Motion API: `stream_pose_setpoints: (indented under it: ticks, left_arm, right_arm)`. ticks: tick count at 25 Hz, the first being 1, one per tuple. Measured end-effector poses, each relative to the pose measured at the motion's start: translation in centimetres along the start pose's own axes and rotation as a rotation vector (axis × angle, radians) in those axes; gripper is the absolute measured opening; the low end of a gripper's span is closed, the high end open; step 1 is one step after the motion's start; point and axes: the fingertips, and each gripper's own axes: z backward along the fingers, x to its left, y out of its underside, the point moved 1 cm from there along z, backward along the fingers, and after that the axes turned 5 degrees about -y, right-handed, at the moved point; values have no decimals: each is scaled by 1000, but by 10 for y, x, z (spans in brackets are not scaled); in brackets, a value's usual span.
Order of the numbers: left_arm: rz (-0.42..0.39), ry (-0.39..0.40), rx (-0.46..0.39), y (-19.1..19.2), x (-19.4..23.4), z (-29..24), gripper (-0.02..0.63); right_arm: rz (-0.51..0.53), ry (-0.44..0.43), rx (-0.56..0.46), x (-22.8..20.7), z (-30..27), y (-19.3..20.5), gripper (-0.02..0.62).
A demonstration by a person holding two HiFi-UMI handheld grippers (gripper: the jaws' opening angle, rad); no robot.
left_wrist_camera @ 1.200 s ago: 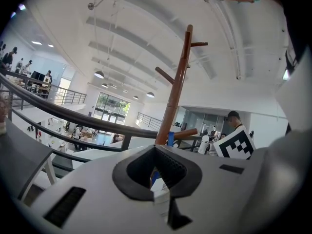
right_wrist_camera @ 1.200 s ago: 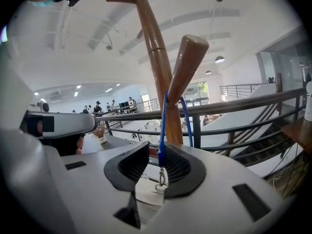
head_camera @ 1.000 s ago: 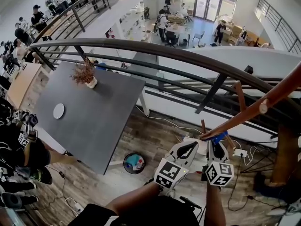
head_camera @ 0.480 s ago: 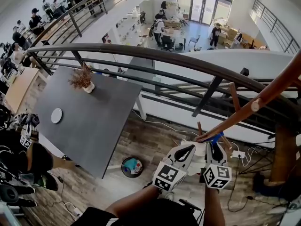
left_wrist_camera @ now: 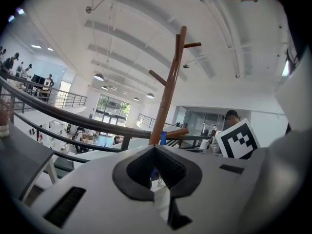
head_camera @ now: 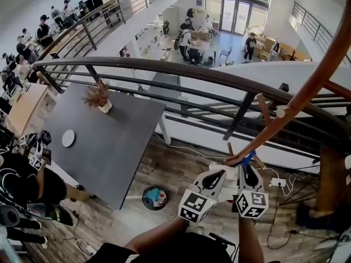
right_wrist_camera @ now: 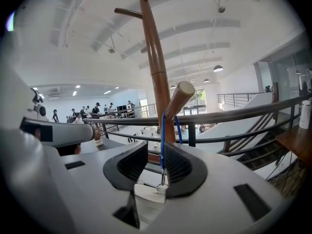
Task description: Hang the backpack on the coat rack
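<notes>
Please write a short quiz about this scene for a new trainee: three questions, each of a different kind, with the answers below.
1. True or false: the blue strap is looped over a peg of the coat rack.
2. What lies between the jaws of the right tongs? A a backpack; B the blue strap; C nothing.
3. Fill in: on the dark table stands a potted ____.

Key: 1 true; 2 B; 3 plant.
</notes>
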Motion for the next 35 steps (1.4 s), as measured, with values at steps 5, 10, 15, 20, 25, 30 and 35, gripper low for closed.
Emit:
stream_pose_setpoints:
  ticks: [5, 10, 15, 20, 25, 30, 35]
  left_arm:
    - [-4, -14, -3, 1, -2, 8, 8]
    - [-4, -24, -3, 3, -4, 17, 8]
    - [-7, -18, -22, -3, -4, 15, 8]
    - [-2, -19, -16, -3, -8, 21, 8]
    - [-8, -20, -32, -6, -15, 23, 8]
    - [-11, -31, -48, -9, -19, 29, 8]
    - [-20, -42, -64, -7, -30, 33, 8]
  right_arm:
    - [0, -13, 4, 4, 3, 3, 107]
    - [-4, -19, 5, 10, 7, 6, 107]
    - [-10, 1, -27, 7, 10, -4, 61]
    - [-20, 5, -28, 11, 19, -5, 15]
    - [-17, -13, -40, 15, 23, -8, 14]
    - [-15, -23, -51, 19, 30, -10, 14]
    - [-17, -36, -62, 17, 39, -7, 14]
